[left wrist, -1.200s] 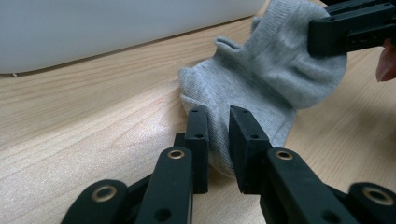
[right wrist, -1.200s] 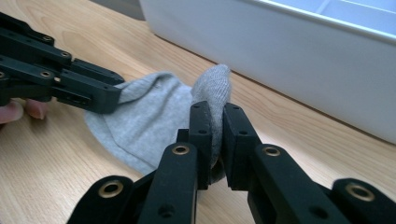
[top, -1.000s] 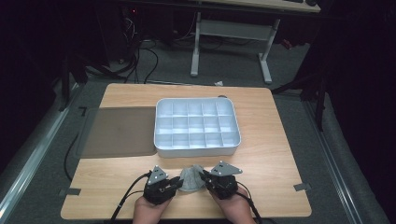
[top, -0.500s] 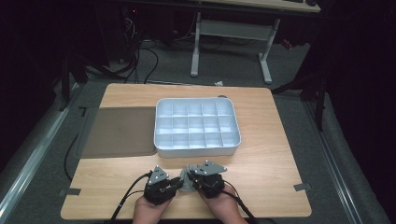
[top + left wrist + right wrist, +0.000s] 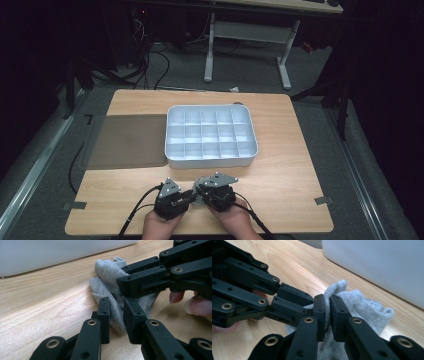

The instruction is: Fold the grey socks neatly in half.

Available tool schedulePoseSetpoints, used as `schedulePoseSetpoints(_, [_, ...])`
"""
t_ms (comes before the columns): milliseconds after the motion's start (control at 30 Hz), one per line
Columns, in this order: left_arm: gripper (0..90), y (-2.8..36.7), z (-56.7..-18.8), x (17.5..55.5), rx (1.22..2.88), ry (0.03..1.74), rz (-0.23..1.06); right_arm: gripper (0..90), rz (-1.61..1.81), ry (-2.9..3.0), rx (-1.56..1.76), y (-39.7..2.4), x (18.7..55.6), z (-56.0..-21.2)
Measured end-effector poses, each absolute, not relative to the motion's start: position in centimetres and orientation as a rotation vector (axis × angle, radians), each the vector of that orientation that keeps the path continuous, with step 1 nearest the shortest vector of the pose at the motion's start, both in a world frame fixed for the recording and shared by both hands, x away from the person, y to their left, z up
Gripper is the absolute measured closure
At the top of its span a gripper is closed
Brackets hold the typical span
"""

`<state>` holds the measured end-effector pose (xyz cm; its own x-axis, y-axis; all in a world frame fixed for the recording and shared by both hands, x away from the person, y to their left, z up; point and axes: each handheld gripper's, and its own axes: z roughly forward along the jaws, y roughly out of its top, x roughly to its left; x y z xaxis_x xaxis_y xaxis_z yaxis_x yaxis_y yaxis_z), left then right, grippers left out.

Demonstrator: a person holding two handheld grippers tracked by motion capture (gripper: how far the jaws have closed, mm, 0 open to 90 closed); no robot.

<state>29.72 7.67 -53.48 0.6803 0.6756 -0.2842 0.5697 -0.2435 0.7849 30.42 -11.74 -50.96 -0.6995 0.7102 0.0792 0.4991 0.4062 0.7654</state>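
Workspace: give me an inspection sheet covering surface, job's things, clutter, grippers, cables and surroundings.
Surface: wooden table, with a dark mat at its left.
Job's things: grey sock bunched on the table near the front edge, between the two grippers; white divided tray behind it, compartments look empty.
Clutter: nothing seen.
Grippers: left gripper has sock fabric between its jaws; right gripper is pinching a fold of the sock, its jaws having just been opening a little.
Cables: one trails from each gripper off the front edge; more lie on the floor behind the table.
Surroundings: dark room, white desk frame beyond the table.
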Motion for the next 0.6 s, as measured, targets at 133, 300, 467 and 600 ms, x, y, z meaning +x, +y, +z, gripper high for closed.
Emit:
schedulePoseSetpoints(133, [74.9,7.7,-53.5,29.7,1.923,0.972,0.136,75.3,1.233,2.372,1.053,-12.2,30.0,-49.9])
schedulePoseSetpoints(300, [73.9,7.7,-53.5,29.7,1.923,0.973,0.134,77.4,1.265,2.312,1.036,-13.6,29.1,-48.1])
schedulePoseSetpoints(467, [70.1,7.9,-53.5,29.7,1.910,0.971,0.124,74.3,1.202,2.381,1.064,-13.4,29.0,-50.1])
schedulePoseSetpoints(600, [68.7,8.7,-52.8,29.5,1.861,0.964,0.092,74.2,1.200,2.385,1.086,-13.2,29.1,-50.6])
